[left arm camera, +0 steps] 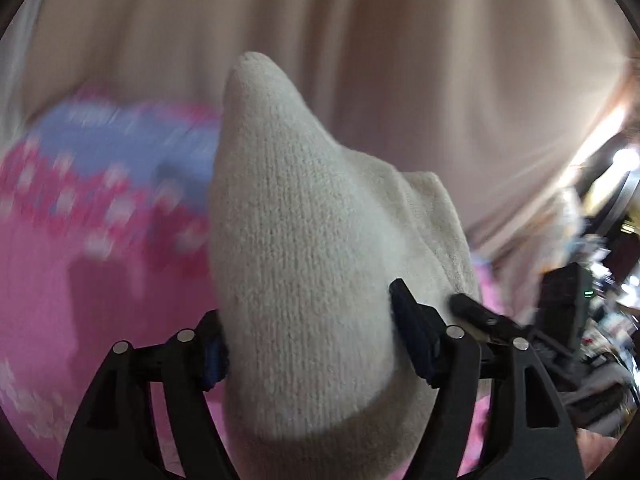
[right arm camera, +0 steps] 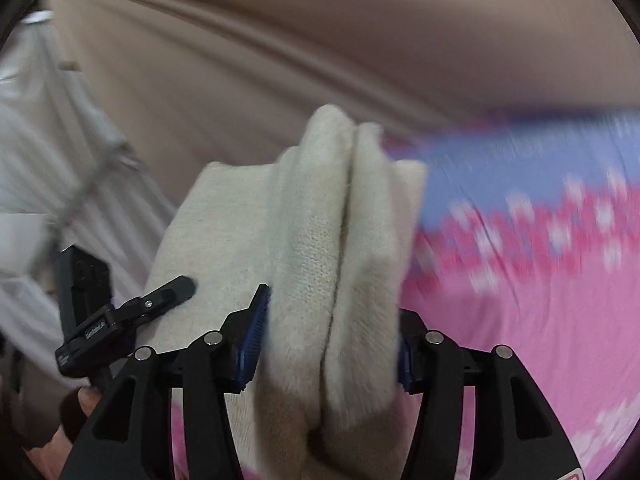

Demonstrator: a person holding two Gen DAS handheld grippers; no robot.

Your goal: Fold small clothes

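Observation:
A cream knit garment (left arm camera: 304, 240) rises thick and bunched between the jaws of my left gripper (left arm camera: 314, 350), whose blue pads press on both its sides. In the right wrist view the same garment (right arm camera: 320, 240) shows as several folded layers, and my right gripper (right arm camera: 328, 344) is shut on that bundle. Both grippers hold it side by side above a pink bed cover. A black finger (left arm camera: 474, 308) of the right gripper touches the cloth just right of my left one. A black finger (right arm camera: 168, 292) of the left gripper lies against the cloth in the right wrist view.
The pink cover (right arm camera: 540, 340) with white flowers and a blue band (right arm camera: 520, 168) lies below, blurred. A beige curtain (left arm camera: 400, 60) hangs behind. White striped cloth (right arm camera: 40, 168) is at the left. A person's hand (right arm camera: 76, 404) shows low left. Dark clutter (left arm camera: 592, 300) sits at the right.

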